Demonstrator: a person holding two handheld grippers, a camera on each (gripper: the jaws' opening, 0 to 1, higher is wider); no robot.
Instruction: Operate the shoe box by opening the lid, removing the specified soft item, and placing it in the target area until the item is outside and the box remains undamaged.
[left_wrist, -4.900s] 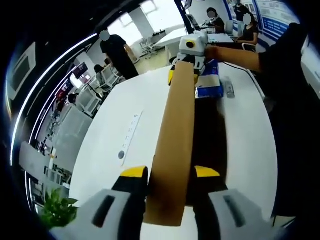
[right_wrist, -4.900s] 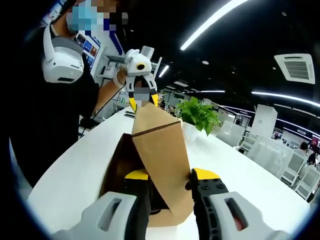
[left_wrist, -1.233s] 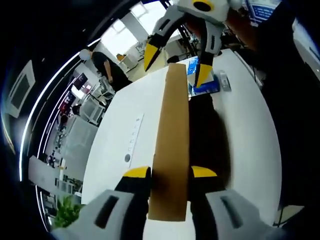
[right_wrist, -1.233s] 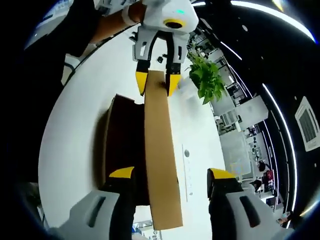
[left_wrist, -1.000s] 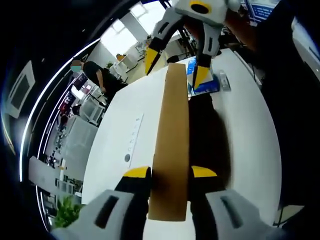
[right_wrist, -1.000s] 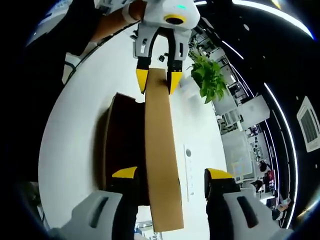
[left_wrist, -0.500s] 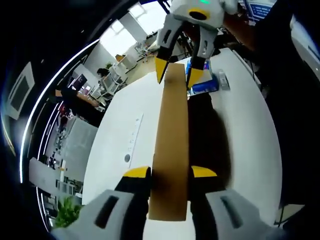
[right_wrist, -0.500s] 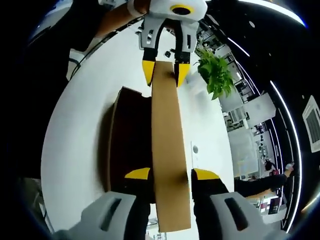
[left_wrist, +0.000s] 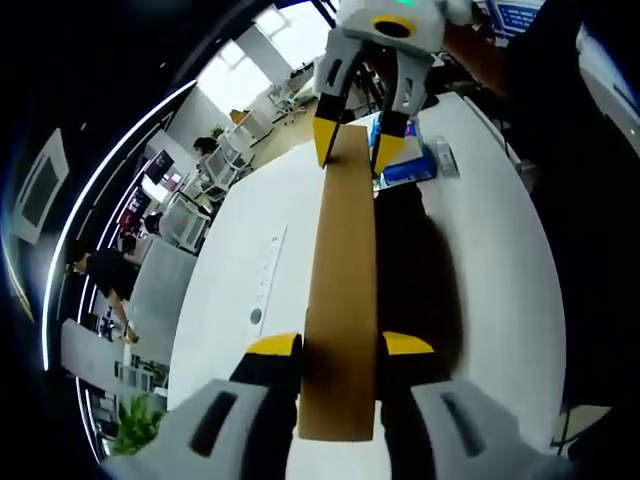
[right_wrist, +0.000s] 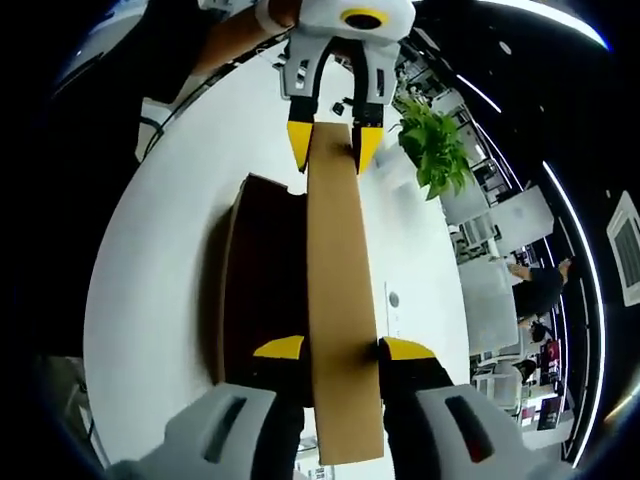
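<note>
Yellow-tipped jaws of the left gripper (left_wrist: 340, 345) are clamped on the near end of the cardboard lid (left_wrist: 342, 290), pads flat against both faces, lid edge-on and upright between them. At the far end of that lid, in the left gripper view, the right gripper (left_wrist: 352, 145) straddles it w/ its two tips either side of the edge, closed onto it. Same hold from the other end in the right gripper view: right gripper's jaws pressed on the lid's near end, and the left gripper seen opposite at the far end, tips on both sides of the board. So both grippers pinch the one lid, one at each end. Shoe box (right_wrist: 262, 290) sits open on the white table (right_wrist: 165, 260), directly left of the raised lid in the right gripper view; its inside is dark, contents can't be made out. In the left gripper view the box opening shows as a dark strip right of the lid. Blue carton (left_wrist: 408, 165) lies on the table beyond the box's far end. White power strip (left_wrist: 265, 275) lies on the table left of the lid. Potted plant (right_wrist: 432, 140) stands near the table's far right edge in the right gripper view.
</note>
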